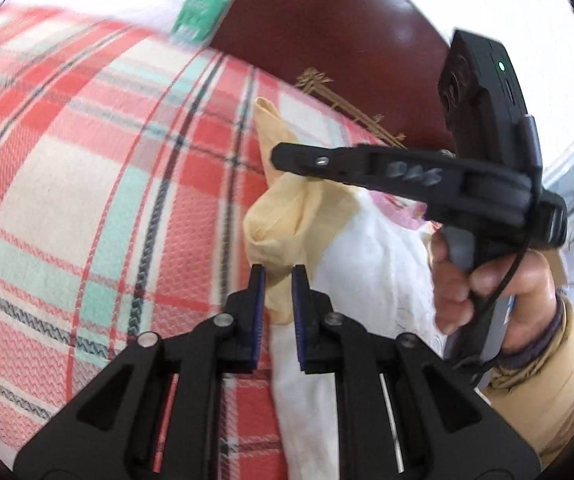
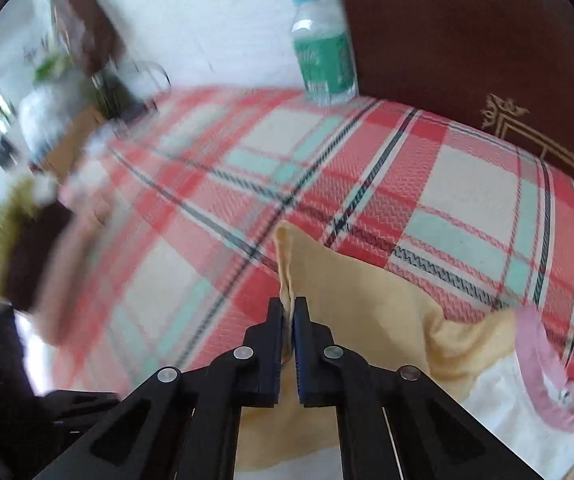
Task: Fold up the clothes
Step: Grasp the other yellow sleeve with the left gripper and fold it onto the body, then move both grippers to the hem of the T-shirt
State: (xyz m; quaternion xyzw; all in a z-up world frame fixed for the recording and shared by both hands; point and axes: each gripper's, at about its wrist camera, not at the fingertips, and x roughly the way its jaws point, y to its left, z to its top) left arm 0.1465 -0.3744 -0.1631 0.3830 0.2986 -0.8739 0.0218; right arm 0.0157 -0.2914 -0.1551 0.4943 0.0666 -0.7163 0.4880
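A yellow and white garment [image 1: 287, 216] with pink trim lies bunched on a red plaid cloth [image 1: 87, 160]. My left gripper [image 1: 278, 276] has its jaws a little apart around a yellow fold, not pinching it. My right gripper [image 1: 283, 158] shows from the side in the left wrist view, held above the garment. In the right wrist view my right gripper [image 2: 289, 308] is shut on a yellow edge of the garment [image 2: 367, 300], which rises in a peak ahead of the fingertips. The pink trim [image 2: 539, 364] is at the right.
A water bottle [image 2: 323, 60] with a green label stands at the far edge of the plaid cloth [image 2: 447, 184]. A dark red headboard [image 2: 467, 40] with gold trim runs behind. Blurred furniture and plants are at the left.
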